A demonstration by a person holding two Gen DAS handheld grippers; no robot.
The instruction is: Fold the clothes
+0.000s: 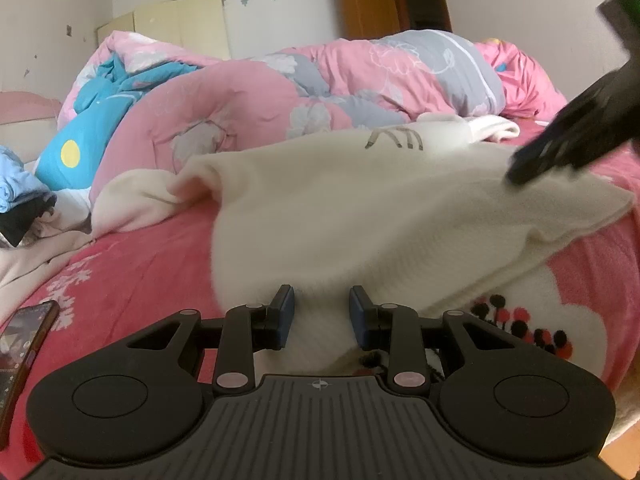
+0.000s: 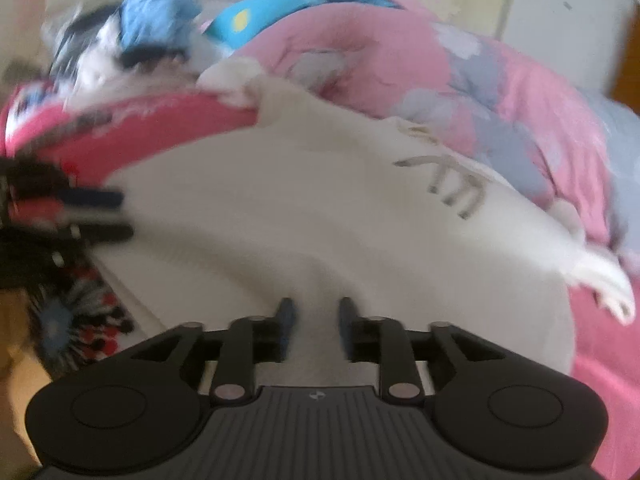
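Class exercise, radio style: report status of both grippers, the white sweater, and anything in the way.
Left gripper part open, white sweater between pads, grip unclear. Right gripper part open over sweater. Sweater spread on pink bedsheet, unfolded. Phone at left edge, clear of sweater.

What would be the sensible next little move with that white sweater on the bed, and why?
Probably close the right gripper on the near hem of the white sweater. Its jaws stand apart with white knit showing between them, in a blurred view. The left gripper already has cloth bunched between its jaws, so both near corners could then be lifted together for a fold.
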